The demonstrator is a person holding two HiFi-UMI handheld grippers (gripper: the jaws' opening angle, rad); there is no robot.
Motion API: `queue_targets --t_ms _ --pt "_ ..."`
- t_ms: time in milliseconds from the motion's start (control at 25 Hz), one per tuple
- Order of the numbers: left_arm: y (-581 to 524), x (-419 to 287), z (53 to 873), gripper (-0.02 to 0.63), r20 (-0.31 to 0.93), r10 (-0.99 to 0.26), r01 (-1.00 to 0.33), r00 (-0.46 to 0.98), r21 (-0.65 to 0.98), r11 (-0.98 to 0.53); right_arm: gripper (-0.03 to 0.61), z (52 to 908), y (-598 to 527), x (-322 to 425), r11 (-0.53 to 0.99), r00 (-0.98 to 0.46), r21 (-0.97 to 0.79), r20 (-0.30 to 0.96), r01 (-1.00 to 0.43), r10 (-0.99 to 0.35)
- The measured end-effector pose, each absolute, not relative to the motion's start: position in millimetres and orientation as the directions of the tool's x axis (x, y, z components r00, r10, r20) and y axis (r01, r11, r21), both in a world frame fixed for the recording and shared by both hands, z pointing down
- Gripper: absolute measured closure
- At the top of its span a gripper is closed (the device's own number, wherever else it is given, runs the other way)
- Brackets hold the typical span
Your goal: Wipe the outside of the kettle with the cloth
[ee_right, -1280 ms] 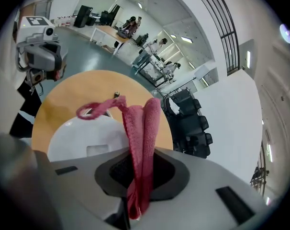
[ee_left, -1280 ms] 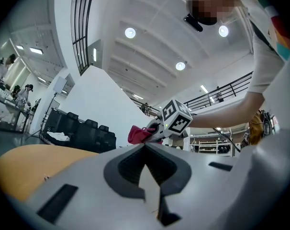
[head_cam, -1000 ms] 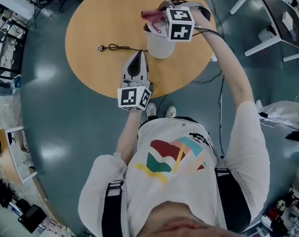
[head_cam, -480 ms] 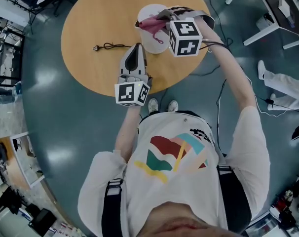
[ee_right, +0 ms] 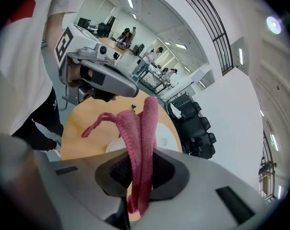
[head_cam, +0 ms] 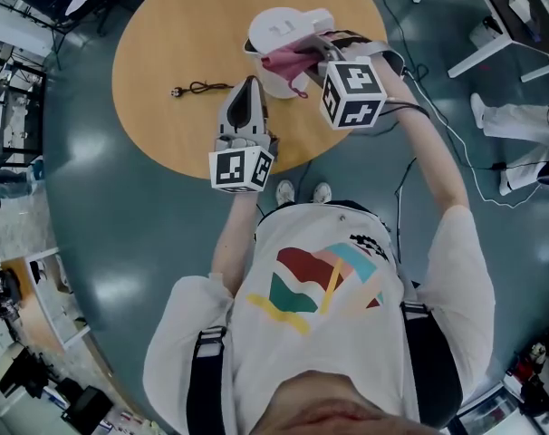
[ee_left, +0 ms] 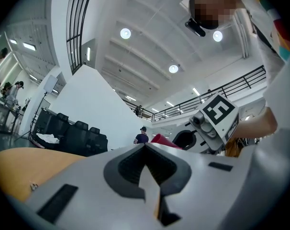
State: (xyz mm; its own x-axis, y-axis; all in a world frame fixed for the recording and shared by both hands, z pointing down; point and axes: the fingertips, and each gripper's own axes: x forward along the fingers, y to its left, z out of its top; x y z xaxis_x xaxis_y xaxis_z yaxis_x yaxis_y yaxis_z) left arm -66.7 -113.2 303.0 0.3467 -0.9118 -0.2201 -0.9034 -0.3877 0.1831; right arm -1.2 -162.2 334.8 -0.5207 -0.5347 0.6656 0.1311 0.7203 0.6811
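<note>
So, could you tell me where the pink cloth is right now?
In the head view the pink cloth is clamped in the right gripper, at the near side of the white kettle on the round table.

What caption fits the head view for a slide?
Right gripper holds cloth at kettle; left gripper shut beside it.

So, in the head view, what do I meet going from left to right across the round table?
Black cord, left gripper, white kettle, right gripper; the pink cloth overlaps the kettle, so I omit it.
</note>
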Motion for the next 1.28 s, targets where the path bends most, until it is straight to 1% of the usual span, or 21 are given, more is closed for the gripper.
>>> queue_targets --t_ms 120,200,280,360,400,480,560,640,760,960,1280 --pt "-115 -68 294 0.578 -0.236 -0.906 -0.902 0.351 0.174 -0.395 0.54 333 -160 -1 0.737 -0.53 0.667 0.667 0.112 -0.523" --pt "-113 -66 286 0.578 -0.254 -0.901 -0.902 0.352 0.167 -0.399 0.54 326 -157 4 0.766 -0.572 0.642 0.64 0.033 -0.512" --pt "-110 -67 276 0.578 -0.271 -0.895 -0.902 0.354 0.152 -0.403 0.54 311 -152 14 0.804 -0.657 0.575 0.549 -0.151 -0.516" --pt "-105 -73 266 0.578 -0.286 -0.891 -0.905 0.352 0.14 -0.402 0.54 292 -145 26 0.817 -0.739 0.424 0.385 -0.391 -0.553" --pt "-103 -77 263 0.578 -0.29 -0.891 -0.906 0.349 0.138 -0.4 0.54 285 -142 35 0.803 -0.755 0.328 0.294 -0.497 -0.587" --pt "-99 -83 263 0.578 -0.288 -0.894 -0.91 0.343 0.135 -0.392 0.54 286 -137 55 0.748 -0.732 0.136 0.157 -0.649 -0.663" --pt "-96 -86 270 0.578 -0.264 -0.902 -0.916 0.341 0.123 -0.382 0.54 308 -131 74 0.68 -0.677 -0.02 0.119 -0.733 -0.727" --pt "-94 -89 285 0.578 -0.225 -0.914 -0.921 0.339 0.119 -0.371 0.54 335 -119 87 0.623 -0.631 -0.105 0.135 -0.775 -0.764" --pt "-89 -92 300 0.578 -0.183 -0.925 -0.925 0.333 0.125 -0.358 0.54 351 -98 93 0.609 -0.624 -0.143 0.12 -0.78 -0.772" --pt "-85 -88 303 0.578 -0.167 -0.925 -0.925 0.341 0.118 -0.362 0.54 346 -94 103 0.59 -0.6 -0.115 0.095 -0.799 -0.794" --pt "-88 -82 302 0.578 -0.18 -0.92 -0.922 0.349 0.11 -0.371 0.54 339 -98 103 0.607 -0.613 -0.088 0.074 -0.79 -0.787"
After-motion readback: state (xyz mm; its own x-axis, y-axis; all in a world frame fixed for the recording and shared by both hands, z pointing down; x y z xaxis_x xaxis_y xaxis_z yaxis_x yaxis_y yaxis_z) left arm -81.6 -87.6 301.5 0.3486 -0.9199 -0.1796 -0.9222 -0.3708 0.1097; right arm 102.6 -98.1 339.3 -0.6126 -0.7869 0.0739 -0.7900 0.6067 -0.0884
